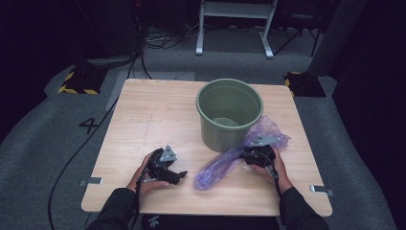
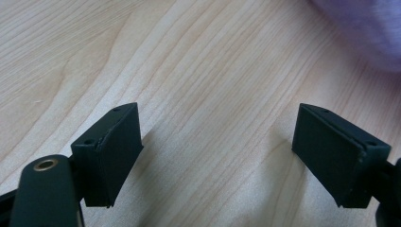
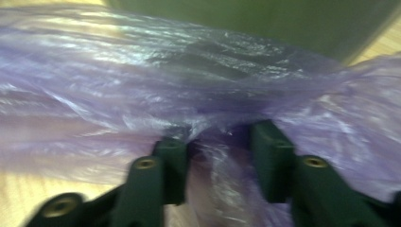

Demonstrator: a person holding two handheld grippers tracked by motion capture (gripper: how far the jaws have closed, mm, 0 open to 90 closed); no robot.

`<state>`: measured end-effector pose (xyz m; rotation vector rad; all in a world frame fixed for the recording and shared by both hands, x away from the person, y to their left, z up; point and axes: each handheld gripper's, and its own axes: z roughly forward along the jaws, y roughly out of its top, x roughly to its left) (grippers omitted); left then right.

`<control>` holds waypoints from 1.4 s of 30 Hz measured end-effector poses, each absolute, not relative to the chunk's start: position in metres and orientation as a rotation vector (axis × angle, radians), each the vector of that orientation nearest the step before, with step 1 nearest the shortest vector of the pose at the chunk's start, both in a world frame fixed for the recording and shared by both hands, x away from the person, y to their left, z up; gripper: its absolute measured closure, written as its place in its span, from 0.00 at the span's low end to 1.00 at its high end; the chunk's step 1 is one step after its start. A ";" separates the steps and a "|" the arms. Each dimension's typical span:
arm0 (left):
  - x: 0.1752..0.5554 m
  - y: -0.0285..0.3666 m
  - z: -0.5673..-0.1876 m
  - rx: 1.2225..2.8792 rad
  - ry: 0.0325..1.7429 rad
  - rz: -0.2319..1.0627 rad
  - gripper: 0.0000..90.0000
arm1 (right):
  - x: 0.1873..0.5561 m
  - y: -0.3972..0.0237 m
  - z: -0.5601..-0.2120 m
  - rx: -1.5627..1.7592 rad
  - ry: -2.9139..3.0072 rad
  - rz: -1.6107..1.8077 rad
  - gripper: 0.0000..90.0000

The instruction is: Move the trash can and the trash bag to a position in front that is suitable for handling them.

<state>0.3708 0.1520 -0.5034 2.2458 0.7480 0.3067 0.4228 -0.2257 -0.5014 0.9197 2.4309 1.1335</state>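
Observation:
A crumpled purple plastic bag (image 1: 225, 165) lies on the wooden table (image 1: 153, 115), stretched from the front middle up to the right side of a green bucket (image 1: 220, 134). The bucket stands upright right of centre. My right gripper (image 1: 246, 152) sits on the bag just right of the bucket. In the right gripper view its jaws (image 3: 220, 142) pinch a bunched fold of the bag (image 3: 189, 94), with the bucket wall (image 3: 265, 23) close behind. My left gripper (image 1: 179, 176) rests low at the front left, open, with bare wood between its jaws (image 2: 231, 156). A corner of the bag (image 2: 364, 28) shows beyond them.
Metal brackets (image 1: 91, 181) (image 1: 320, 189) stick out at the table's front corners. Beyond the far edge are yellow-and-black striped blocks (image 1: 76, 81) (image 1: 301, 81), floor cables (image 1: 143, 43) and a grey metal frame (image 1: 234, 24). The table's left half (image 1: 143, 124) is bare wood.

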 end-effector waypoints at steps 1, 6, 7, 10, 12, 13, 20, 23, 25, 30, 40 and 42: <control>0.371 0.153 -0.503 2.246 0.749 0.306 0.18 | 0.423 -0.227 -0.501 0.926 2.424 1.131 0.78; 0.371 0.156 -0.503 2.244 0.752 0.307 0.18 | 0.421 -0.232 -0.502 0.938 2.399 1.126 0.93; 0.371 0.157 -0.504 2.244 0.752 0.306 0.18 | 0.420 -0.234 -0.502 0.934 2.393 1.117 0.94; 0.371 0.158 -0.503 2.245 0.754 0.307 0.18 | 0.418 -0.244 -0.500 0.959 2.363 1.139 0.97; 0.372 0.159 -0.503 2.242 0.758 0.310 0.18 | 0.417 -0.250 -0.497 0.965 2.335 1.154 0.98; 0.372 0.159 -0.503 2.243 0.757 0.310 0.18 | 0.414 -0.257 -0.493 0.974 2.305 1.173 0.99; 0.372 0.161 -0.504 2.241 0.762 0.310 0.18 | 0.407 -0.273 -0.481 0.967 2.233 1.208 0.99; 0.372 0.162 -0.504 2.241 0.766 0.313 0.18 | 0.405 -0.280 -0.477 0.971 2.202 1.228 1.00; 0.372 0.162 -0.504 2.241 0.766 0.313 0.18 | 0.405 -0.283 -0.476 0.967 2.194 1.249 1.00; 0.371 0.163 -0.504 2.239 0.770 0.314 0.18 | 0.405 -0.286 -0.472 0.957 2.184 1.268 1.00; 0.369 0.165 -0.503 2.237 0.783 0.320 0.18 | 0.405 -0.287 -0.465 0.932 2.142 1.268 1.00; 0.369 0.165 -0.504 2.237 0.782 0.319 0.18 | 0.405 -0.289 -0.463 0.932 2.133 1.275 1.00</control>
